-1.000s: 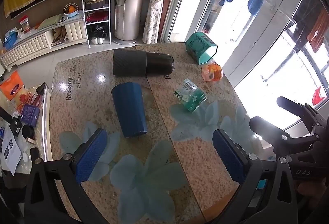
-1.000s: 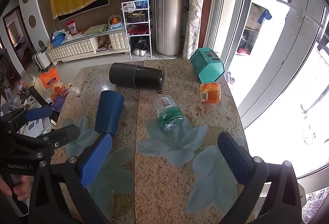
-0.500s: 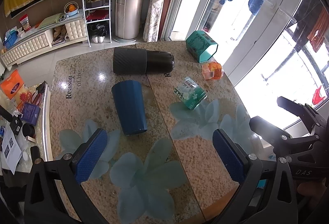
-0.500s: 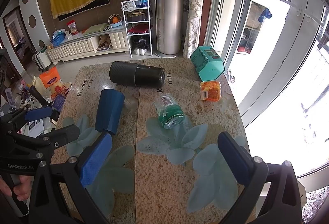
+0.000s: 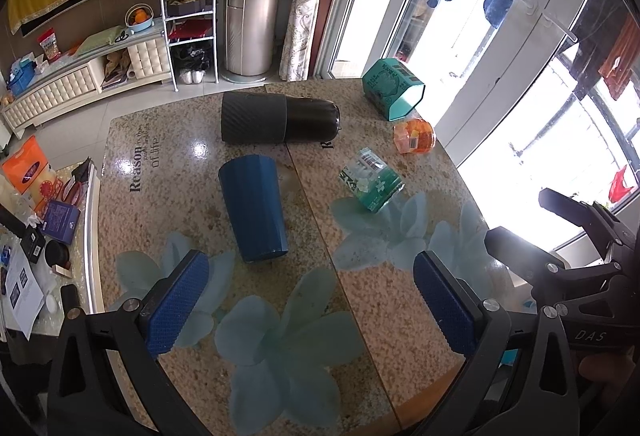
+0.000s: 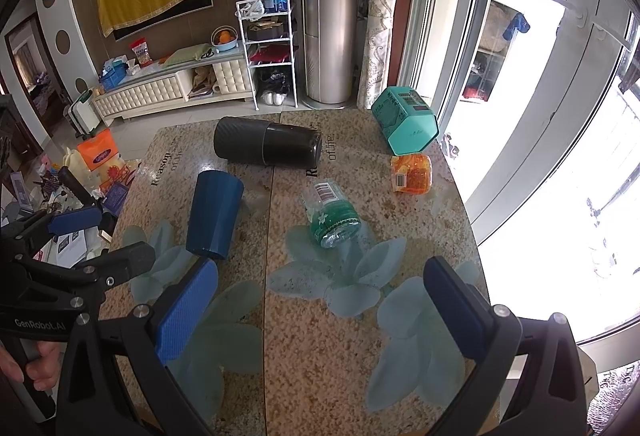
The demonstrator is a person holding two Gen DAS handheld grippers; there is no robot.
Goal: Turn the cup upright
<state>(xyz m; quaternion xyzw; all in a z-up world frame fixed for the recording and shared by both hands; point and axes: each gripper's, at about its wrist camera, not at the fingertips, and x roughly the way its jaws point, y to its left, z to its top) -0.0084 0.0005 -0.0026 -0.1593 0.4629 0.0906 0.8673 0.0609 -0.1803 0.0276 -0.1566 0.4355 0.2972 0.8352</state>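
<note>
Blue cup (image 5: 256, 208) lies on its side on the tabletop (image 5: 404, 300), left of the centre seam, just in front of the black flask (image 5: 280, 118). Over the last second almost nothing has shifted; both grippers keep hovering over the near edge, so the flip isn't started. Left gripper (image 5: 316, 300) spread wide, empty, cup just ahead near its left finger. Right gripper (image 6: 320, 308) also spread, empty, cup ahead-left.
</note>
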